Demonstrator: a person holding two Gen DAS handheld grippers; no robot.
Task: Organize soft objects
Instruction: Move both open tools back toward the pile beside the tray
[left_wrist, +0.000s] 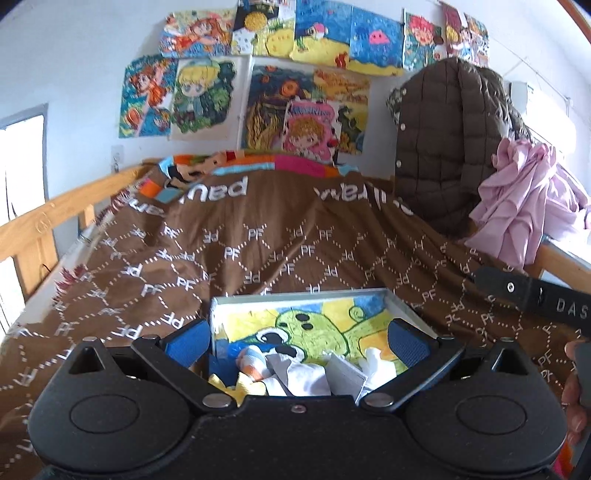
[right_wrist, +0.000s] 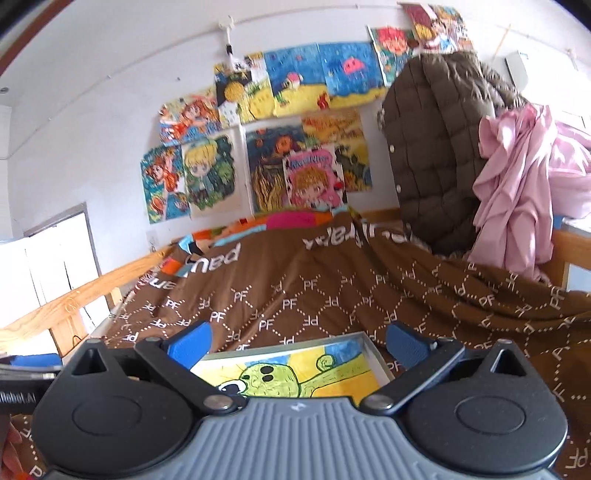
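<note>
A shallow box (left_wrist: 400, 301) with a green cartoon painting inside lies on the brown bedspread (left_wrist: 258, 240). Small soft items (left_wrist: 295, 373), white, yellow and blue, lie at its near end. My left gripper (left_wrist: 297, 338) is open and empty, its blue pads either side of the box's near end, just above the items. My right gripper (right_wrist: 297, 341) is open and empty above the same box (right_wrist: 373, 350), whose near end is hidden behind the gripper body. The right gripper's black handle shows at the right edge of the left wrist view (left_wrist: 535, 299).
A brown quilted jacket (left_wrist: 439, 147) and pink cloth (left_wrist: 524, 199) hang at the bed's far right corner. A wooden rail (left_wrist: 55, 214) runs along the left side. Bright drawings (left_wrist: 280, 77) cover the wall. A colourful pillow (left_wrist: 258, 162) lies at the head.
</note>
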